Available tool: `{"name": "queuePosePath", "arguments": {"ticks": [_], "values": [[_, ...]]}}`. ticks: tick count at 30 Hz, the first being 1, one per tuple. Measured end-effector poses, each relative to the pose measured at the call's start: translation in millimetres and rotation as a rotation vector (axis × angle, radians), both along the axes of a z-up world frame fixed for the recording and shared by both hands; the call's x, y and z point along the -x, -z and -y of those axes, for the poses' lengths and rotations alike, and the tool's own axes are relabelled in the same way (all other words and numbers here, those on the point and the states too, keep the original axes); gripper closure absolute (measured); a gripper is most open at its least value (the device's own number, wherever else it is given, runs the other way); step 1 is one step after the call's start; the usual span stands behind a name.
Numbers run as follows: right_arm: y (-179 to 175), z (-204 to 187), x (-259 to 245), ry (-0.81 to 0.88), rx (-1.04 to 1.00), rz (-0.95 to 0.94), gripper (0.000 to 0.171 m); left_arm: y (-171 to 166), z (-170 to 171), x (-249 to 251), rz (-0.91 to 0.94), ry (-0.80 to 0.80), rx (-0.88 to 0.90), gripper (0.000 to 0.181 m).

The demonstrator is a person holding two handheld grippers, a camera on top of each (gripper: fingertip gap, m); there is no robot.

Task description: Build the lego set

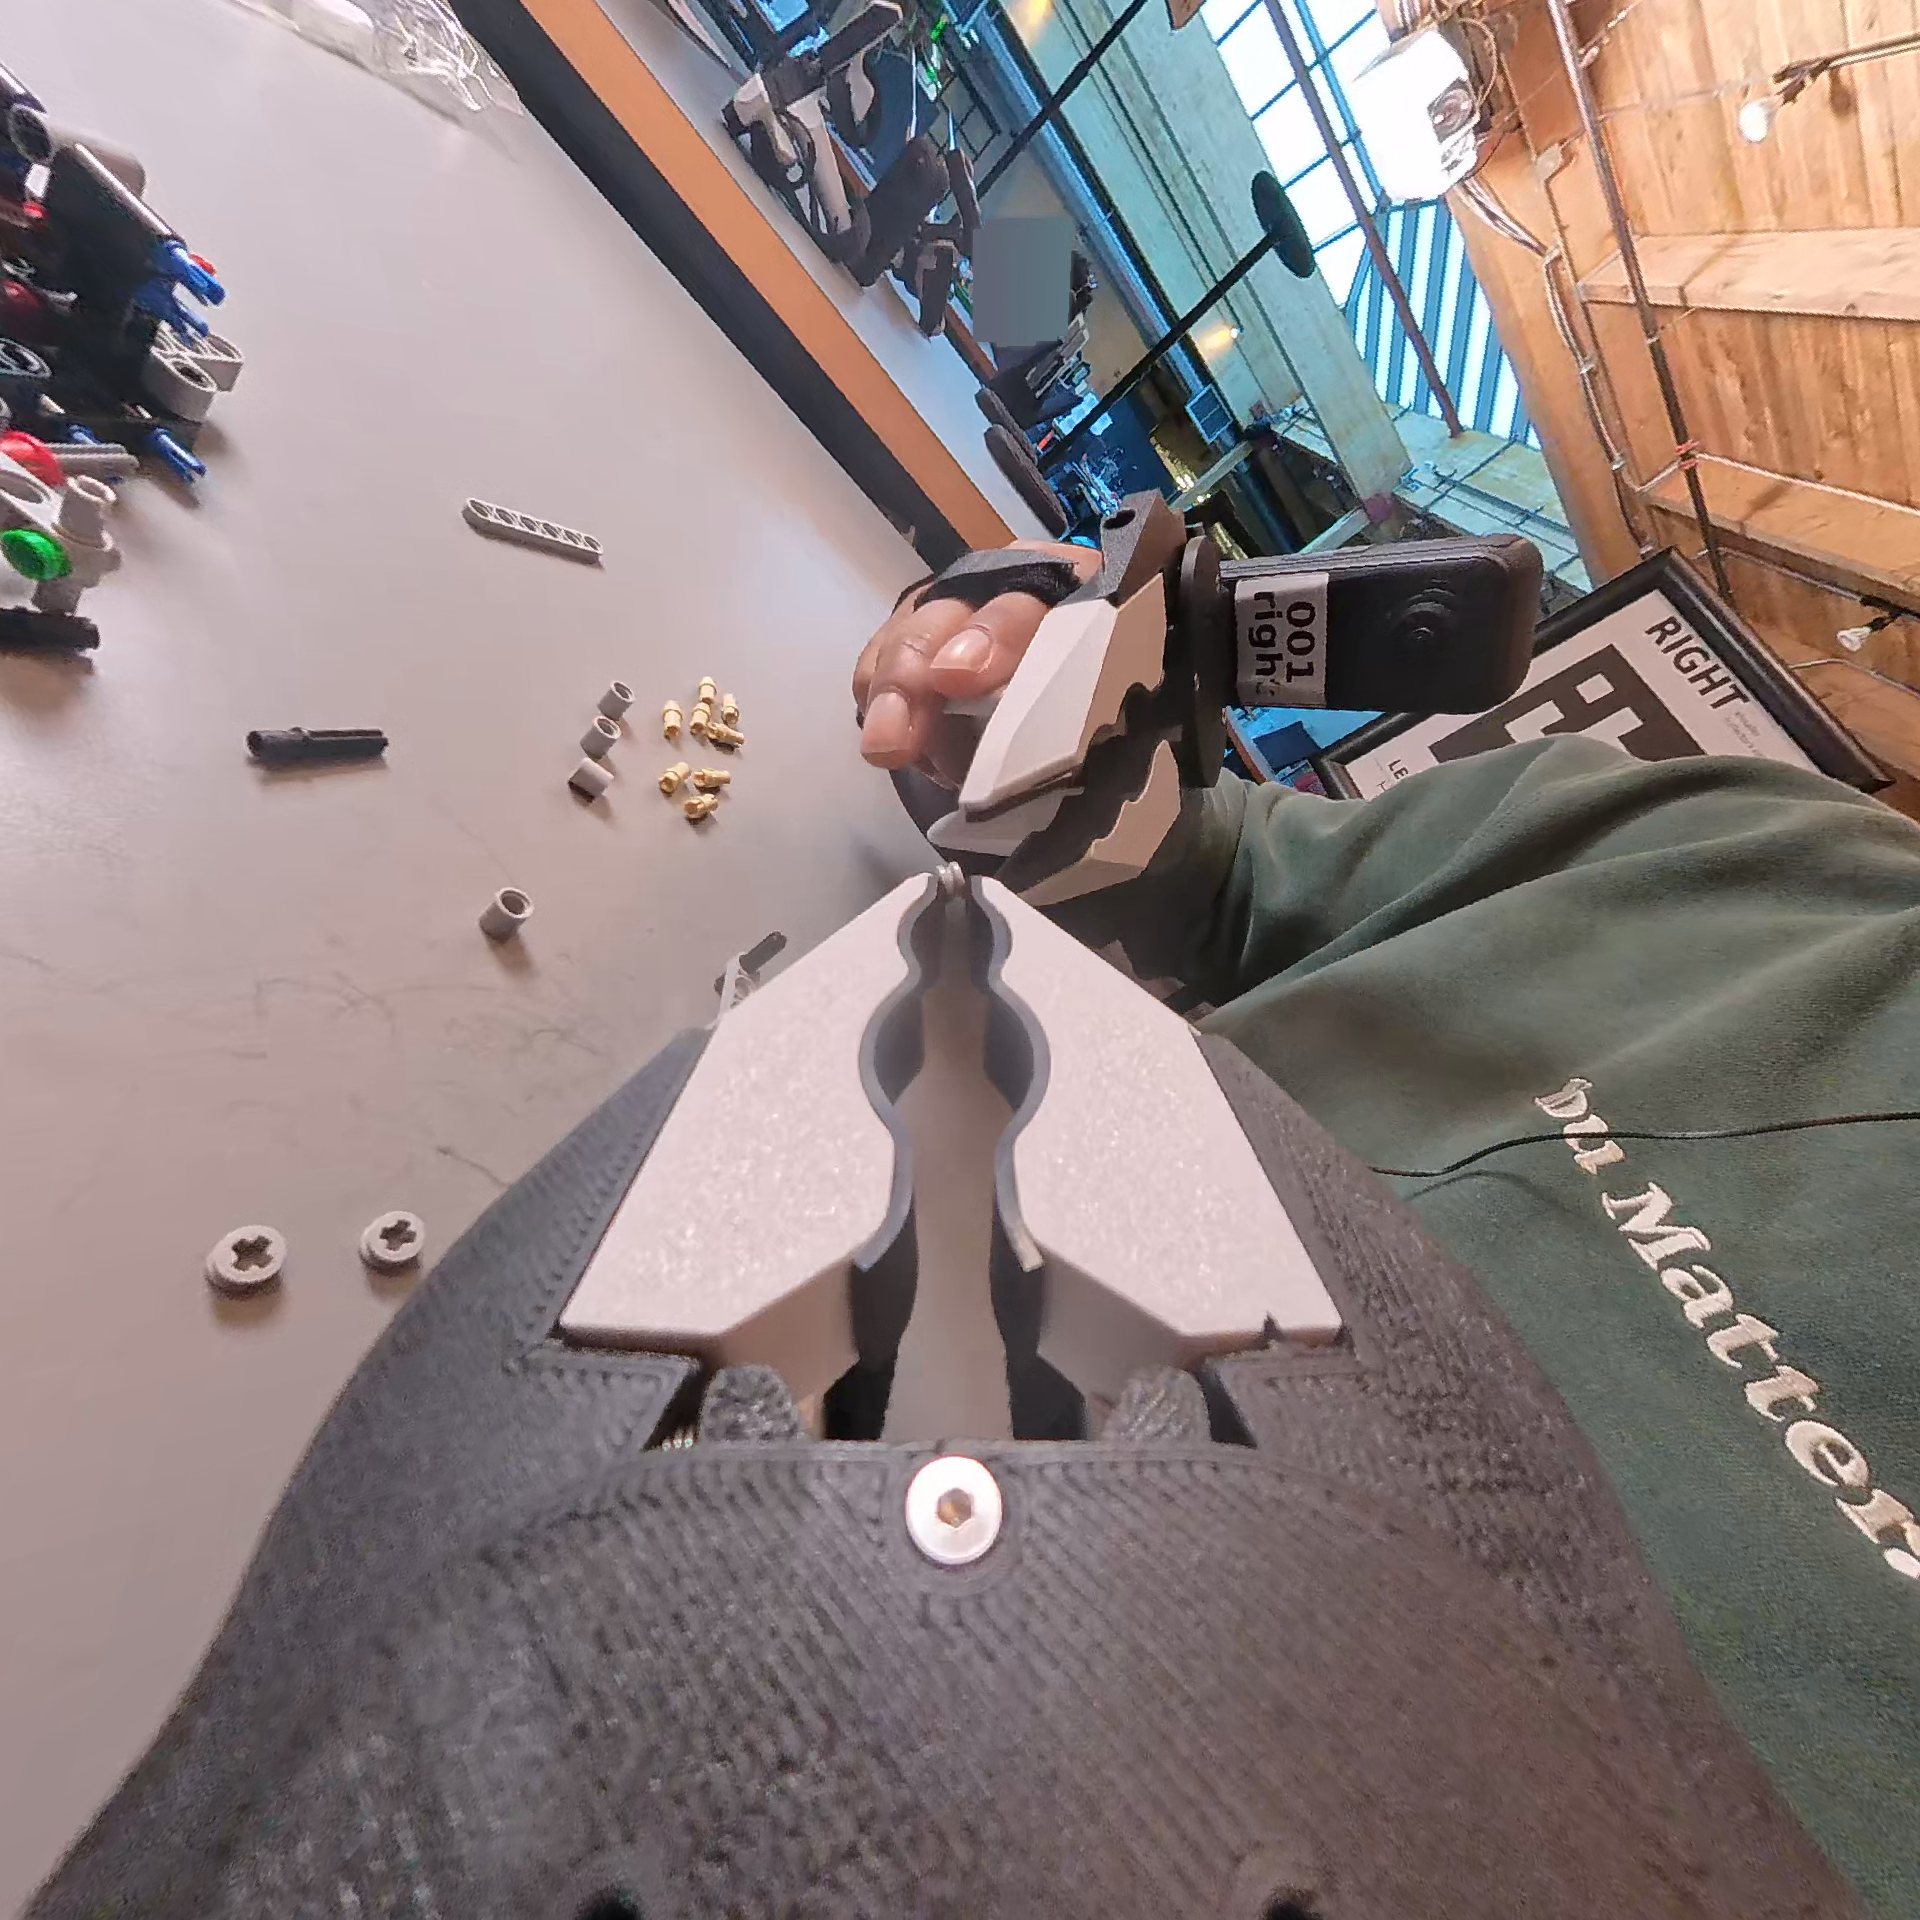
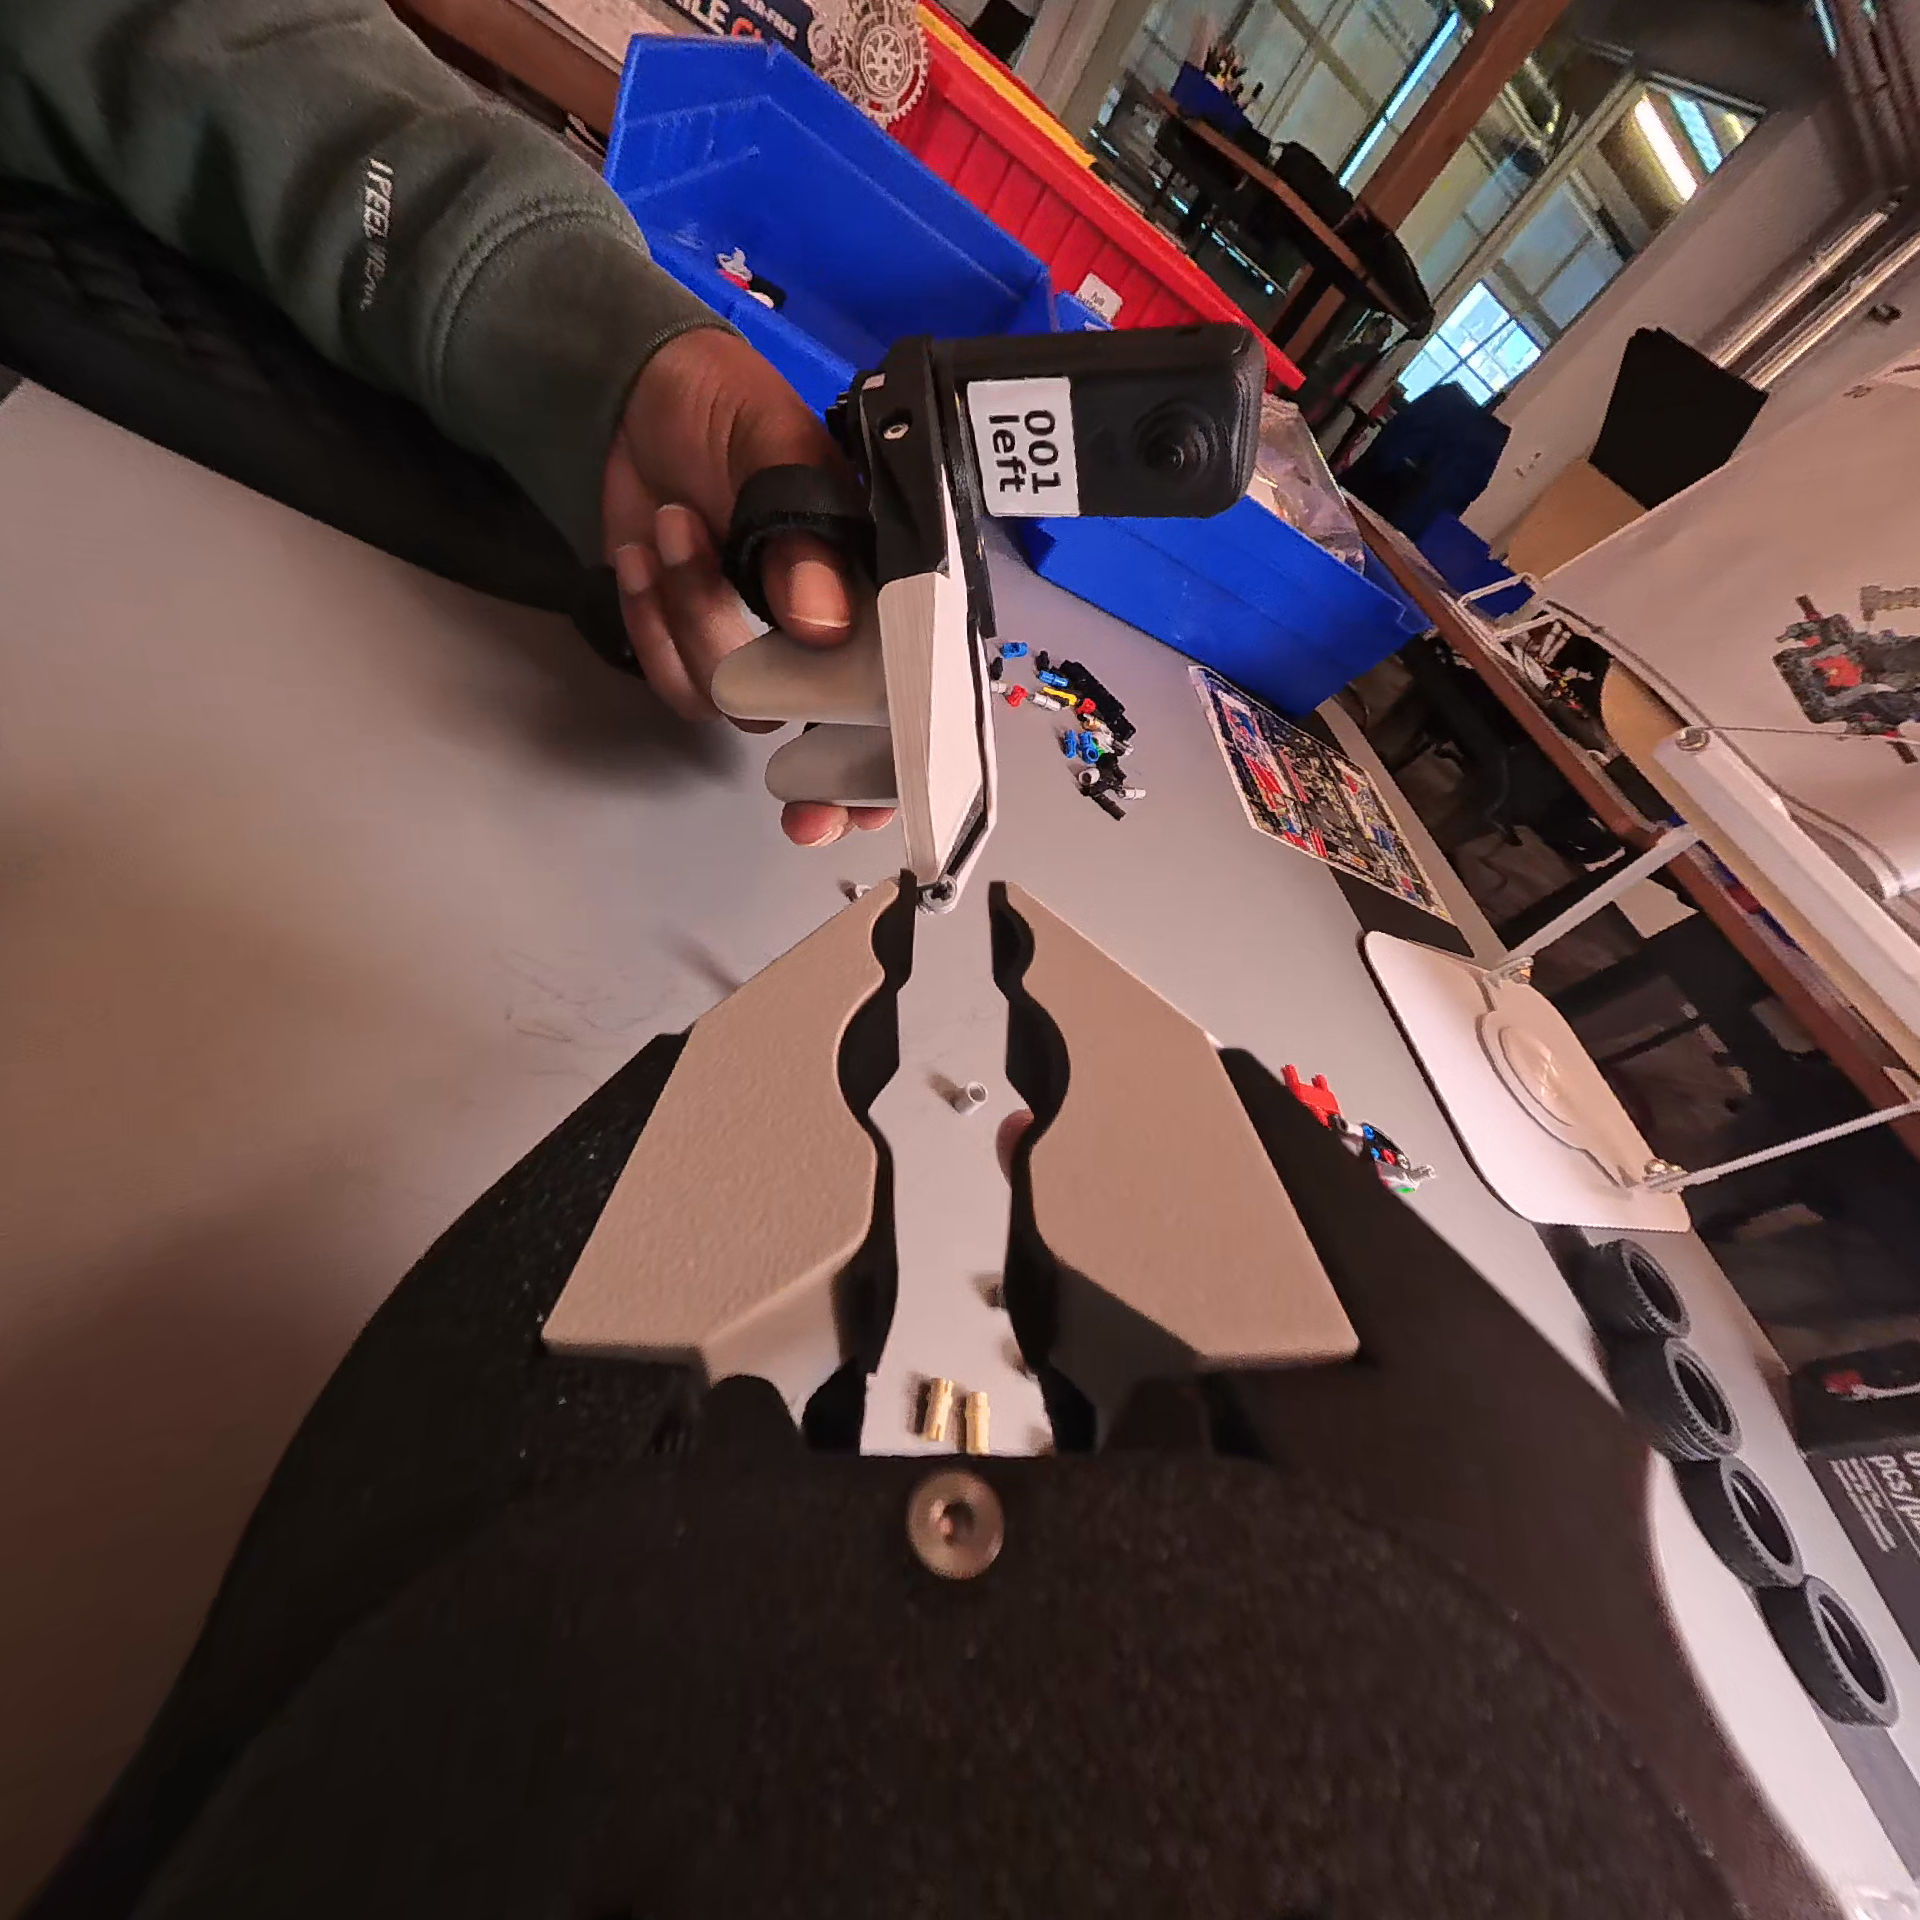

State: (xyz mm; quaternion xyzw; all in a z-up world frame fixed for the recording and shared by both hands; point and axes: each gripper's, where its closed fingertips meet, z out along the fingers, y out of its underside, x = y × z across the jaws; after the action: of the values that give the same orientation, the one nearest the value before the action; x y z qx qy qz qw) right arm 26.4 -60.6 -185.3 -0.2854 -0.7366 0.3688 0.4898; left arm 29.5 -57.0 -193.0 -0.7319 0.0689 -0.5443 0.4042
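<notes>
My left gripper (image 1: pixel 951 891) is shut on a small grey lego piece (image 1: pixel 950 875) pinched at its very tips. In the right wrist view the left gripper (image 2: pixel 943 878) comes down from above with that grey cross-hole piece (image 2: pixel 940 898). My right gripper (image 2: pixel 954 894) is open, and the piece sits just inside its left fingertip (image 2: pixel 896 904). In the left wrist view the right gripper (image 1: pixel 951 821) hovers right above the held piece. Both are held above the grey table (image 1: pixel 416 987).
Loose on the table lie grey bushes (image 1: pixel 506 914), tan pins (image 1: pixel 701 743), a grey beam (image 1: pixel 532 530), a black axle (image 1: pixel 317 743) and two grey discs (image 1: pixel 244 1257). A partial build (image 1: pixel 62 416) is far left. Blue bins (image 2: pixel 831 239), an instruction sheet (image 2: pixel 1320 790) and tyres (image 2: pixel 1704 1403) are nearby. The tips of both grippers are at nearly the same place.
</notes>
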Motion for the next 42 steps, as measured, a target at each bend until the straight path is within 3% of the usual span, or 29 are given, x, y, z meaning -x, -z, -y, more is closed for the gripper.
{"name": "queuePosePath", "arguments": {"ticks": [22,25,32,42], "values": [[13.5,6.0,-2.9,-0.047,0.06,0.101,0.168,5.4,3.5,-7.7,0.002,0.042,0.031,0.177],[19.1,-6.4,-7.4,-0.02,0.087,0.177,0.168,8.6,1.0,-2.0,-0.145,0.011,-0.054,0.164],[37.4,-20.9,-16.8,0.027,0.174,0.345,0.168,53.4,-1.9,3.8,-0.691,0.01,-0.191,0.161],[55.6,-19.8,-16.8,0.051,0.215,0.447,0.168,65.5,-5.3,-2.6,-0.844,0.032,-0.247,0.162]]}}
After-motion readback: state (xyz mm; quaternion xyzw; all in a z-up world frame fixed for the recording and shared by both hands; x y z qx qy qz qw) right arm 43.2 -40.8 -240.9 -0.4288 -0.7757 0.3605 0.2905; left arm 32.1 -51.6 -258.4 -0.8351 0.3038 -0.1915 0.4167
